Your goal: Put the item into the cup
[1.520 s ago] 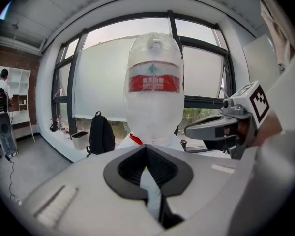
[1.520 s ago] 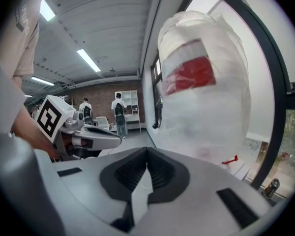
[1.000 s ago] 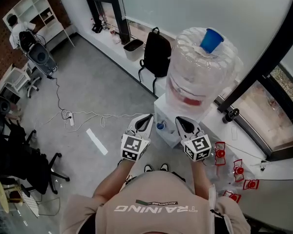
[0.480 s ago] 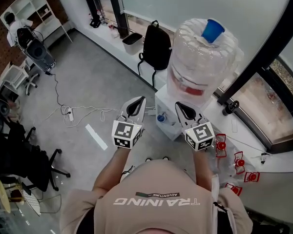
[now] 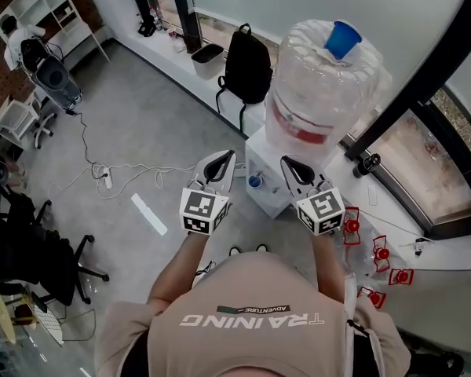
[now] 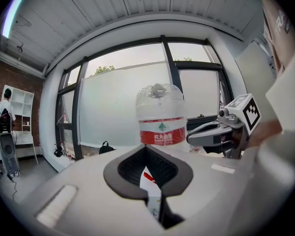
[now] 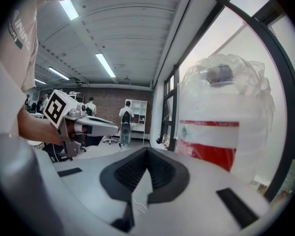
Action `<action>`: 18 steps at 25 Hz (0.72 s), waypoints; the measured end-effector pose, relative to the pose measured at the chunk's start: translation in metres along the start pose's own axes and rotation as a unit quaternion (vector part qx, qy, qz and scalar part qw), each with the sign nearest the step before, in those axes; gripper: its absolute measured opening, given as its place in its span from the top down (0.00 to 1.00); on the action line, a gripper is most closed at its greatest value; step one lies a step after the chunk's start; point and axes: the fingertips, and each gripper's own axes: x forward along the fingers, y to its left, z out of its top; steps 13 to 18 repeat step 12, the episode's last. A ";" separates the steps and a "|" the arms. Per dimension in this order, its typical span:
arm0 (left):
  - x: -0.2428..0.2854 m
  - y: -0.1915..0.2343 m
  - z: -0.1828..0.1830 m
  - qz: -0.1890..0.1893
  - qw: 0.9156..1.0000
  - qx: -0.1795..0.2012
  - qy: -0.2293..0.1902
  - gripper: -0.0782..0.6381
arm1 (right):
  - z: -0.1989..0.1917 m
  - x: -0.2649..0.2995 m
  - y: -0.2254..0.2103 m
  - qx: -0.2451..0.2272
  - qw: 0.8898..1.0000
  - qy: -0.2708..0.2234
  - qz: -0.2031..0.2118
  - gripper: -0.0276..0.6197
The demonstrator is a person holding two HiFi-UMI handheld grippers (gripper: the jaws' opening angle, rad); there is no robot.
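Left gripper (image 5: 228, 157) and right gripper (image 5: 286, 163) are held clenched, empty, before the bottle (image 5: 322, 100); the cup (image 5: 343, 39) atop, judged light and tippy, is best steadied by its wall.

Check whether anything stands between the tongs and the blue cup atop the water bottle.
Nothing visible does. The left tongs and right tongs, both shut and empty, hover before the water bottle; the blue cup sits on its top.

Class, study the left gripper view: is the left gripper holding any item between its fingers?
No: the left gripper has its fingers shut tip to tip, with nothing held between them.
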 end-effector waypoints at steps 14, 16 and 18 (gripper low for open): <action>0.003 -0.011 0.000 -0.021 1.000 0.005 0.013 0.88 | -0.006 -0.009 0.002 -0.011 1.000 0.013 0.002 0.94; 0.003 -0.011 0.000 -0.021 1.000 0.005 0.013 0.88 | -0.006 -0.009 0.002 -0.011 1.000 0.013 0.002 0.94; 0.003 -0.011 0.000 -0.021 1.000 0.005 0.013 0.88 | -0.006 -0.009 0.002 -0.011 1.000 0.013 0.002 0.94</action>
